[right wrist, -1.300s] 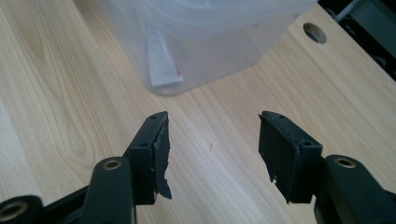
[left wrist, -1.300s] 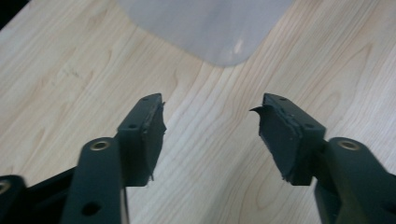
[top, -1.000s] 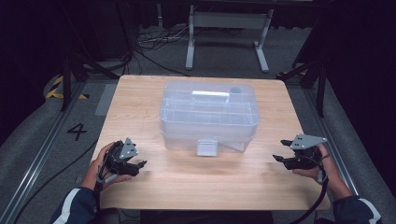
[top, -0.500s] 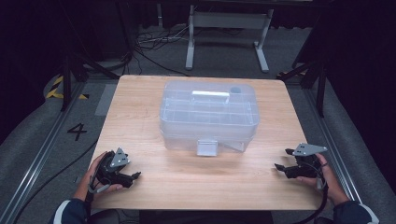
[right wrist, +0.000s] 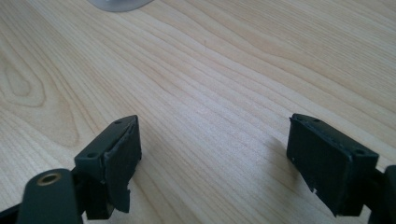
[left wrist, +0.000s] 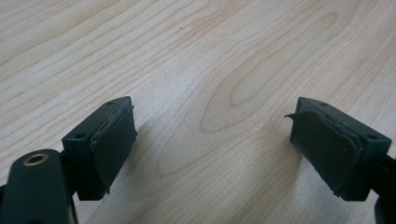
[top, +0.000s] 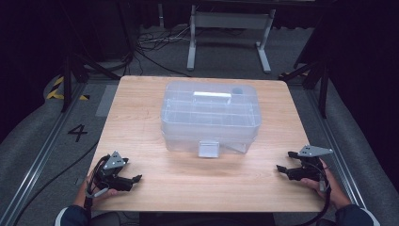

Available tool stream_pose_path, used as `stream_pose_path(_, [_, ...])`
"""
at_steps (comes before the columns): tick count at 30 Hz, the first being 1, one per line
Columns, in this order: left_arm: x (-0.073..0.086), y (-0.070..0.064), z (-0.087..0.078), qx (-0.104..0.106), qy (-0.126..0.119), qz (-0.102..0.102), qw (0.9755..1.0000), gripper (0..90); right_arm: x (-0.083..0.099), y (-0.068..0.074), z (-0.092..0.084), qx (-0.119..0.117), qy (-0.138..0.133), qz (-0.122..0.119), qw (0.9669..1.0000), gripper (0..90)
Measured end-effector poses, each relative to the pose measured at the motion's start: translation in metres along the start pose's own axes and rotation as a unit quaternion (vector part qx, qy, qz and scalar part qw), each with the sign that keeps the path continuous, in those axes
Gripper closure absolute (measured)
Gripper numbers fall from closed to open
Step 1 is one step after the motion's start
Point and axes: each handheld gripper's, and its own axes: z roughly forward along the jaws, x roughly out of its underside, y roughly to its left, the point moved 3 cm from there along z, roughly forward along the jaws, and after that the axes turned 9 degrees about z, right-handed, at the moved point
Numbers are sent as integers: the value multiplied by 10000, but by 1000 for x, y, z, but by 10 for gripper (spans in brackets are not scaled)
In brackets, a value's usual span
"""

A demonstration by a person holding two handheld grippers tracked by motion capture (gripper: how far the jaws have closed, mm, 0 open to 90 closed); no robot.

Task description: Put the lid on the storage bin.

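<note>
A big see-through plastic box with a lid (top: pixel 211 115) sits in the middle of the light wooden table (top: pixel 141 108). It is wider than it is deep, so its long side runs left to right across the table in the high view. It stands flat and upright. A white handle (top: pixel 212 94) lies on top of the lid and runs the same way as the long side. A small clear latch (top: pixel 208 149) hangs on the front wall and faces the person. The box looks to have little compartments inside, but I cannot tell if anything is in them.

The left gripper (top: pixel 133 180) is low at the near left corner of the table, held in the person's left hand (top: pixel 96 189). It points toward the middle of the table. Its jaws have just been opening, and in the left gripper view they stand wide apart with bare wood between them.

The right gripper (top: pixel 283 162) is low at the near right edge, in the person's right hand (top: pixel 324 181). It points toward the left. Its jaws have just been opening too, and they stand wide apart over bare wood.

Both grippers are well apart from the box, one on each side.
</note>
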Motion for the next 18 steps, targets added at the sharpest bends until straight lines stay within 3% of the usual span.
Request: stream_pose_path(18, [-2,-2,2,-79,46,-80,9999,115,0,0,0,21,-2,16,10000,177])
